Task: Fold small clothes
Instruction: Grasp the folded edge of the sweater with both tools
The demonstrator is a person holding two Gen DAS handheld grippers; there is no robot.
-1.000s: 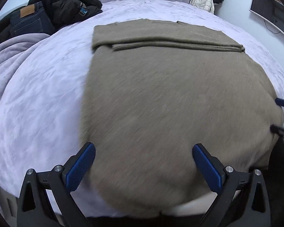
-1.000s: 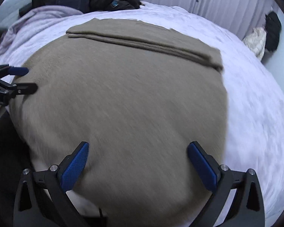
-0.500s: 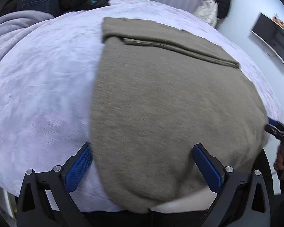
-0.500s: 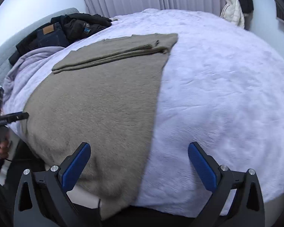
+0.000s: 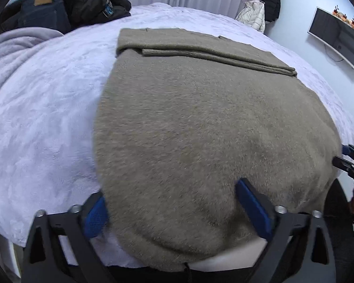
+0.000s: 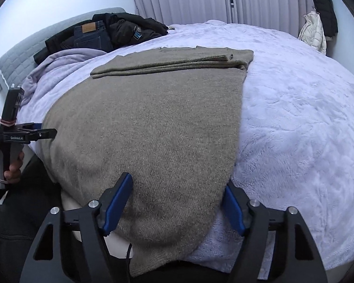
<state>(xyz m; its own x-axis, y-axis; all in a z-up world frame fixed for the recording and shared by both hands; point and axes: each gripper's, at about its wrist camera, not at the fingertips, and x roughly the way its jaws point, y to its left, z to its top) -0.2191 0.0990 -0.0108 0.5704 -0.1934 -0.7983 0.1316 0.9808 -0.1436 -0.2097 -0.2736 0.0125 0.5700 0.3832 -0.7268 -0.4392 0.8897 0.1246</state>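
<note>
An olive-brown knit garment point(image 5: 200, 122) lies flat on the lilac bedspread point(image 5: 47, 118), its far end folded over in a narrow band point(image 5: 200, 52). My left gripper point(image 5: 174, 210) straddles the garment's near left corner; its jaws are closing with cloth between them, the pads not pinching. In the right wrist view the same garment point(image 6: 153, 122) reaches the bed's near edge. My right gripper point(image 6: 175, 206) straddles its near right corner, jaws closing around cloth, no pinch visible. Each gripper shows in the other's view: the right gripper point(image 5: 349, 158), and the left gripper point(image 6: 35, 133) held by a hand point(image 6: 10, 165).
Dark jeans and a black jacket point(image 6: 111, 33) are piled at the head of the bed beside a bunched lilac blanket point(image 5: 16, 47). Coats point(image 6: 318, 23) hang on the far wall before the curtains. A monitor point(image 5: 337, 40) is mounted on the right wall.
Both pairs of jaws have narrowed. The right gripper shifted to the garment's right edge, the left settled at its left corner, and both sit lower over the near hem.
</note>
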